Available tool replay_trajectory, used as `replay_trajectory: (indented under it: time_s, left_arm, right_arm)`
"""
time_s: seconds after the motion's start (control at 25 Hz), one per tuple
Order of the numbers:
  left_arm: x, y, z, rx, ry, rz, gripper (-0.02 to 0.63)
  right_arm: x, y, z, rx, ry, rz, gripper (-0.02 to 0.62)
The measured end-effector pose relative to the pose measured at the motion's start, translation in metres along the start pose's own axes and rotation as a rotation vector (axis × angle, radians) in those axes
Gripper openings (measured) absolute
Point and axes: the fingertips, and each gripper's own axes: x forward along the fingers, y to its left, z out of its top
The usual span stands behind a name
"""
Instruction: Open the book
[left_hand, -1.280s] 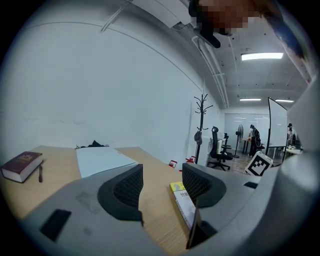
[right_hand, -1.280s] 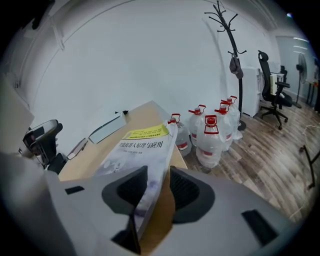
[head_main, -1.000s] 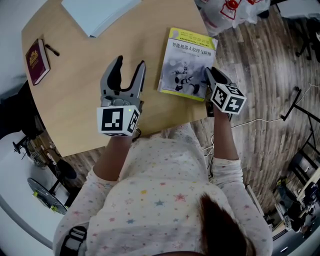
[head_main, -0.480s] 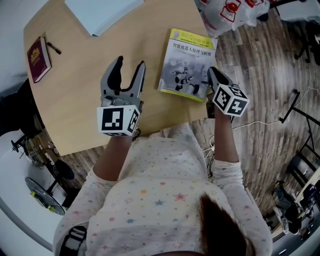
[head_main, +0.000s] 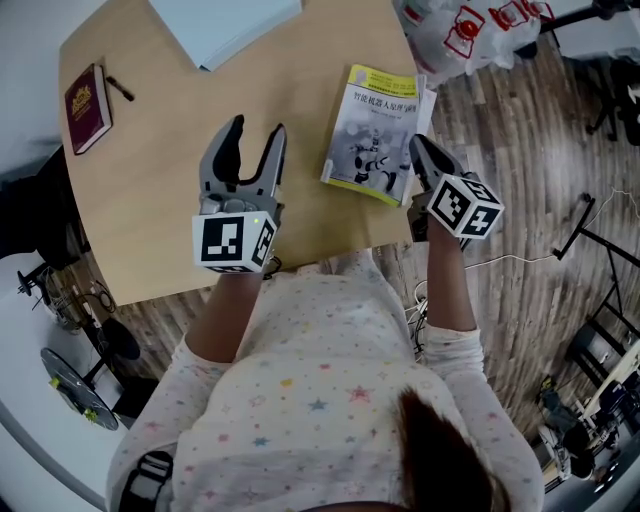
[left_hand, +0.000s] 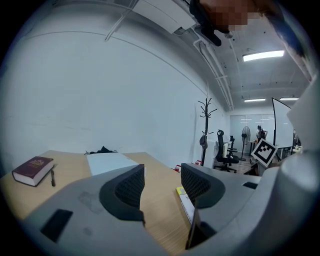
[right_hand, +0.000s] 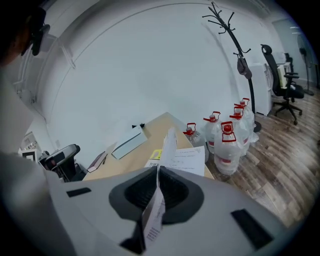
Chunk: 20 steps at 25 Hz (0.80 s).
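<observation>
wooden table (head_main: 160, 170) holds book (head_main: 375, 125), its cover (right_hand: 168, 141) pinched between right gripper (head_main: 420, 160) fingers (right_hand: 179, 192).

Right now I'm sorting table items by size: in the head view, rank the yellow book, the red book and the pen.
Largest: yellow book.
Then red book, though it lies farther from the camera, so the gap is unsure.
Smallest: pen.

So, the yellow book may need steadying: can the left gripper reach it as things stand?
Probably yes: the left gripper is open beside the yellow book, with only bare table between them.
</observation>
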Motion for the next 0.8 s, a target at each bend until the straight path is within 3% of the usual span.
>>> replay_trajectory:
  time_s: [0.4,0.8]
  left_arm:
    - [-0.025,0.025,0.013,0.004,-0.029,0.066,0.225]
    - [-0.039,0.043,0.019,0.004,-0.040,0.097,0.222]
  right_arm:
    - [0.006,0.021,0.007,0.001,-0.002,0.040,0.018]
    - [0.022,0.038,0.004,0.077,-0.012,0.119,0.020]
